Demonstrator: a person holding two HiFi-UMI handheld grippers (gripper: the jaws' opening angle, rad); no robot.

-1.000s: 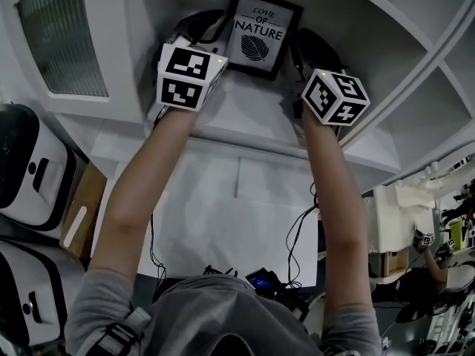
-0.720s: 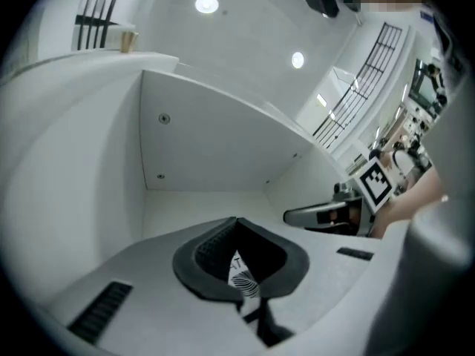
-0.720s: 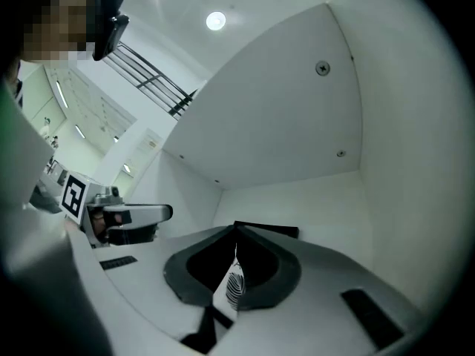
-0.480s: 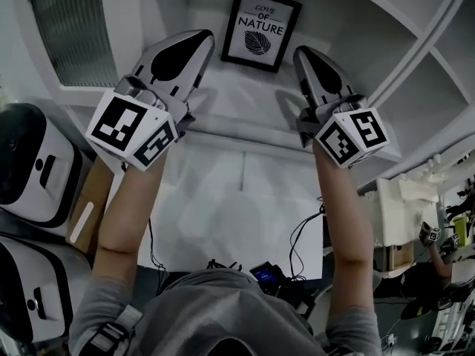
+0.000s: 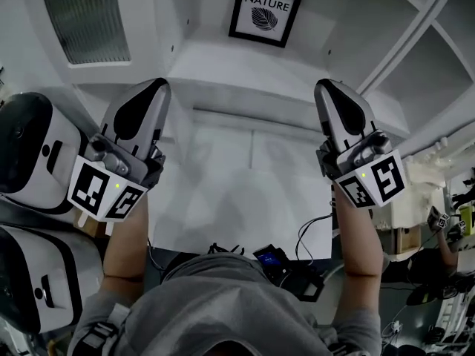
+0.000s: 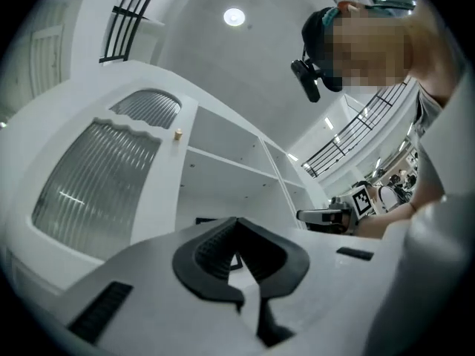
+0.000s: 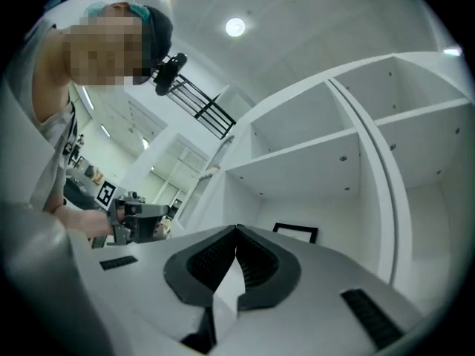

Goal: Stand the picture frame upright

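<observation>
Picture frame (image 5: 267,10) upright at back of shelf niche, on white surface (image 5: 249,64), print facing out. Left tool (image 5: 154,89) & right tool (image 5: 332,91): both closed tip-to-tip, holding nothing, well apart from frame. Judged: standing step done. Next: no regrasp needed, approx. just check for lean.

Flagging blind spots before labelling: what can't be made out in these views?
Head view: the black rectangular picture frame with white print reaches the top image edge, so its top left corner is cut off.
Left gripper view: the shut left claw hides all but a dark sliver of the frame.
Right gripper view: the shut right claw covers the frame's base, and its print is too small to read.
</observation>
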